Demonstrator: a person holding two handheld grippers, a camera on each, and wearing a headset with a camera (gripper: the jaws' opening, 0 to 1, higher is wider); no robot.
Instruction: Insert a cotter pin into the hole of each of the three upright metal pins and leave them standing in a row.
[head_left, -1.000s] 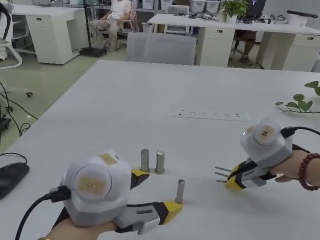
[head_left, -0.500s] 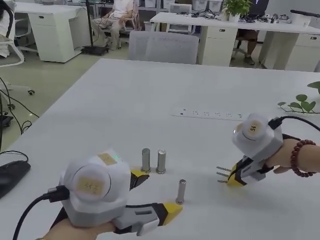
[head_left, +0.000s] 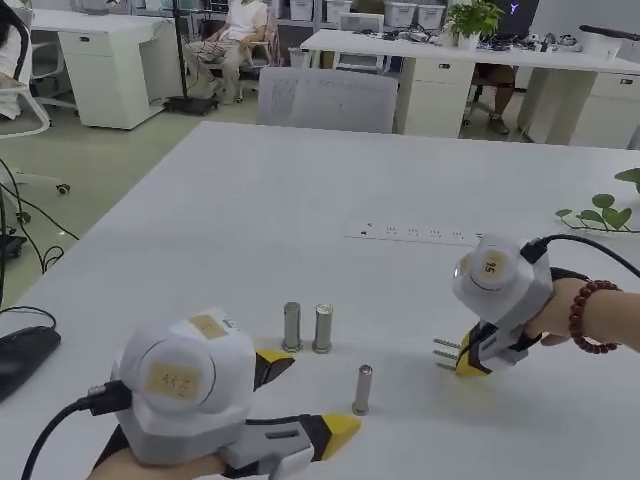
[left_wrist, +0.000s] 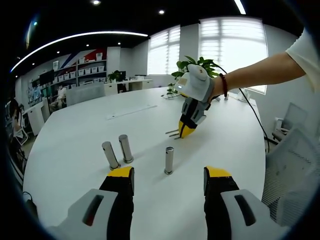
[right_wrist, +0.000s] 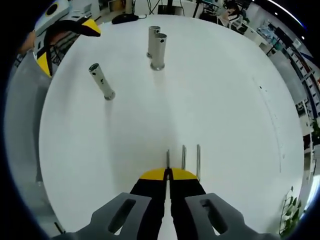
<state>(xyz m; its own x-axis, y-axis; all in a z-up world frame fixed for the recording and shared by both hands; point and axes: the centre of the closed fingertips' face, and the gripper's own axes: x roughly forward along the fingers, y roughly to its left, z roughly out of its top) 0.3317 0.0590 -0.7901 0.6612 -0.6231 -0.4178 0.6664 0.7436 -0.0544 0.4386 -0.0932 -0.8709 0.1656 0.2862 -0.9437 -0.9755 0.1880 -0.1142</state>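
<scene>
Three metal pins (left_wrist: 125, 148) stand upright on the white table (head_left: 300, 220). The pair (head_left: 322, 328) stands side by side, almost touching. The lone pin (head_left: 362, 389) is nearer to me and a little to their right.

My left gripper (left_wrist: 169, 172) is spread wide and holds nothing. In the left gripper view the lone pin stands just ahead of the gap between the yellow tips, not between them, and the pair is off beyond the left jaw.

My right gripper (right_wrist: 167, 172) is well apart from all three, jaws pressed together, tips down near the table. Three cotter pins (right_wrist: 183, 157) lie parallel right at those tips, pointing toward the metal pins. In the right gripper view the leftmost one runs straight into the seam between the jaws, and I cannot tell whether it is pinched there. The other two lie just beside the right-hand tip.
</scene>
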